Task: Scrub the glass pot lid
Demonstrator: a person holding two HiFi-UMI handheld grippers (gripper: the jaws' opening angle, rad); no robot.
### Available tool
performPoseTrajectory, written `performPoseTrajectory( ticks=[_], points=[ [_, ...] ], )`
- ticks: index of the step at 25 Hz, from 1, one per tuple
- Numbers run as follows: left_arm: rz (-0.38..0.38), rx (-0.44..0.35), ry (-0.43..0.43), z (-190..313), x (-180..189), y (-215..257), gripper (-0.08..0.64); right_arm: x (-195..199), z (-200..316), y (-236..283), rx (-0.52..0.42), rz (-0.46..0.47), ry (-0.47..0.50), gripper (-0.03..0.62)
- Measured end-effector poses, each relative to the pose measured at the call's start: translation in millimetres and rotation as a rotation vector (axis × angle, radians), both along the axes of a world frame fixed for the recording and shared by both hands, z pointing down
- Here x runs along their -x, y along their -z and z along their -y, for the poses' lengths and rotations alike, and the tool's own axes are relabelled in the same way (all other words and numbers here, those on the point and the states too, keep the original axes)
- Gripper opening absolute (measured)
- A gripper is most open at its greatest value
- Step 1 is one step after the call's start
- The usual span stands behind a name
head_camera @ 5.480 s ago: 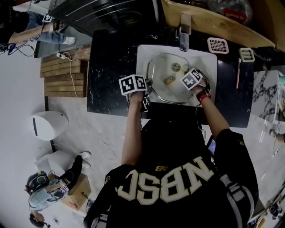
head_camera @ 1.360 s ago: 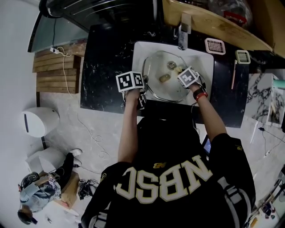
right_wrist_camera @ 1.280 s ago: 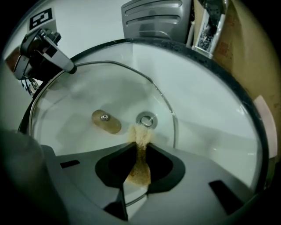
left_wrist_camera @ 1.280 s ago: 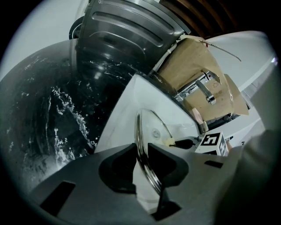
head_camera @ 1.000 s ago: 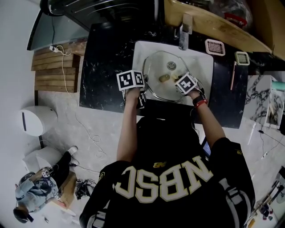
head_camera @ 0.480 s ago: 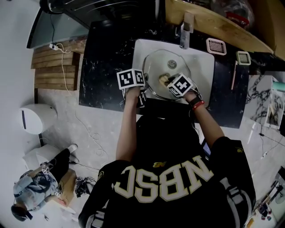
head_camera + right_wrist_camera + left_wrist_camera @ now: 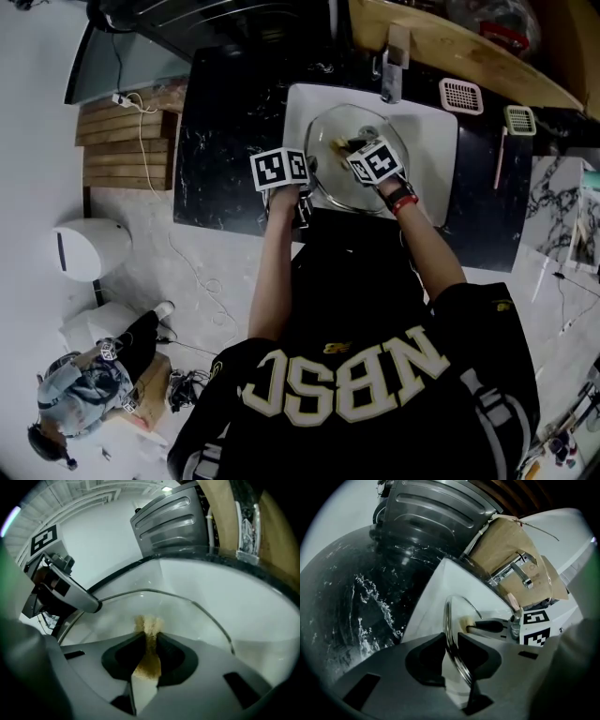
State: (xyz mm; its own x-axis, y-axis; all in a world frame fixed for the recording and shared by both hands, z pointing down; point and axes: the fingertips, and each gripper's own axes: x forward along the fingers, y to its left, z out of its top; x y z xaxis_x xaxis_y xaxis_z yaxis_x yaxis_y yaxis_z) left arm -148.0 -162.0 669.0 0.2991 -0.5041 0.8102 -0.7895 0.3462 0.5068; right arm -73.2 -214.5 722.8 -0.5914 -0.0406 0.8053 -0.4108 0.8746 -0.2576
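Two tools meet over a white square sink set into a black marbled table. The round glass pot lid with a metal rim lies in the sink, below a grey tap.

The left tool is clenched on the lid's rim at the lid's left edge. In the left gripper view the rim runs edge-on between both jaws, which press on it from either side.

The right tool grips a tan scrubbing sponge. The sponge's frayed end sticks out past the jaws and rests against the glass. In the head view this tool sits over the upper middle of the lid, near the left one but apart from it.
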Motion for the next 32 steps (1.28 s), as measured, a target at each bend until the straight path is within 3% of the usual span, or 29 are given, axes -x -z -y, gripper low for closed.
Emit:
performPoseTrajectory(
  ticks=[5, 14, 19, 25, 30, 32],
  points=[
    [0.006, 0.011, -0.007, -1, 0, -1, 0.094, -6, 27, -10, -0.076, -0.010, -0.050, 0.084],
    [0.001, 0.008, -0.011, -1, 0, -2, 0.094, -52, 60, -27, -0.175, -0.130, -0.089, 0.083],
    [-0.004, 0.003, -0.011, 0, 0, -2, 0.094, -76, 42, -38, -0.114, -0.208, -0.080, 0.080],
    [-0.005, 0.001, -0.010, 1, 1, -3, 0.095, -81, 30, -31, -0.171, -0.271, -0.016, 0.072],
    [0.006, 0.011, -0.014, 0, 1, -6, 0.095, -73, -10, -25, -0.042, -0.277, 0.026, 0.071],
    [0.011, 0.014, -0.017, 0, 1, -7, 0.095, -68, -18, -19, -0.031, -0.265, 0.039, 0.070]
  ],
)
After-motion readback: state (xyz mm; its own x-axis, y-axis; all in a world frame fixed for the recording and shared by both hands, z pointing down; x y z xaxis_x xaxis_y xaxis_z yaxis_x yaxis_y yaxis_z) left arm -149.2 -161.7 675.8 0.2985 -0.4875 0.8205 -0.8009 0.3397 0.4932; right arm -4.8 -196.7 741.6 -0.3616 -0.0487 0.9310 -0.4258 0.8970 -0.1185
